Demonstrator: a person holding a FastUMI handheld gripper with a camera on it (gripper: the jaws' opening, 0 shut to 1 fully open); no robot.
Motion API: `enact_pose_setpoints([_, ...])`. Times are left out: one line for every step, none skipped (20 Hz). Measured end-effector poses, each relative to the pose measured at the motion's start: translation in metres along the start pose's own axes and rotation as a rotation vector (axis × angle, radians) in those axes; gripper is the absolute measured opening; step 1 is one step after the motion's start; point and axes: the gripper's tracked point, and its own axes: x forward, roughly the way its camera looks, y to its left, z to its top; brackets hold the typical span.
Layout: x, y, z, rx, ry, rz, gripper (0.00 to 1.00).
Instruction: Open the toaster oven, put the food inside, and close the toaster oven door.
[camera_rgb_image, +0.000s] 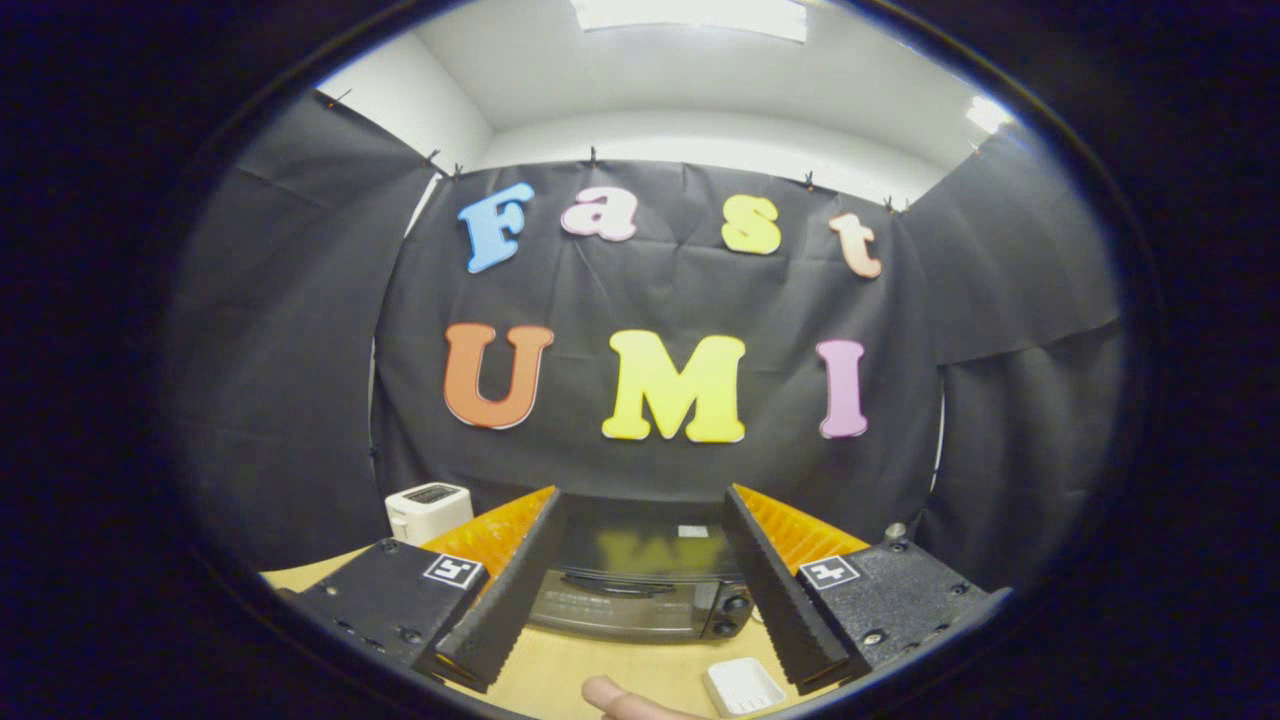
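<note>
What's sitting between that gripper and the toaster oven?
Nothing: the gripper view shows bare wooden table between the open gripper and the toaster oven, door closed.

Bright ceiling panel (690, 15) overhead; sharp centre, fisheye bending at edges, glossy reflection on oven top (640, 545).

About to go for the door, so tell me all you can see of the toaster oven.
The toaster oven is a dark, glossy box standing upright on the light wooden table, against the booth's wall. Its glass door is shut, with a bar handle across the front and knobs at its right side. It lies beyond the open gripper, framed between the fingers, which hold nothing. Nothing touches it; a white toaster stands apart beside it.
</note>
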Motion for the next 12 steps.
enact_pose_setpoints([-0.018, -0.008, 0.009, 0.003, -0.011, -0.01, 1.0])
enact_pose_setpoints([-0.035, -0.014, 0.014, 0.01, -0.014, -0.016, 1.0])
enact_pose_setpoints([-0.049, -0.02, 0.017, 0.013, -0.012, -0.014, 1.0])
enact_pose_setpoints([-0.06, -0.025, 0.018, 0.012, -0.003, -0.014, 1.0])
enact_pose_setpoints([-0.07, -0.031, 0.018, 0.014, 0.003, -0.017, 1.0])
enact_pose_setpoints([-0.081, -0.034, 0.014, 0.009, 0.014, -0.013, 1.0])
enact_pose_setpoints([-0.087, -0.036, 0.008, 0.002, 0.027, -0.009, 1.0])
enact_pose_setpoints([-0.096, -0.038, 0.003, -0.004, 0.03, -0.004, 1.0])
enact_pose_setpoints([-0.103, -0.041, -0.003, -0.004, 0.034, -0.008, 1.0])
enact_pose_setpoints([-0.11, -0.045, -0.011, 0.001, 0.04, -0.018, 1.0])
enact_pose_setpoints([-0.116, -0.048, -0.021, 0.005, 0.049, -0.025, 1.0])
enact_pose_setpoints([-0.12, -0.049, -0.03, 0.009, 0.06, -0.027, 1.0])
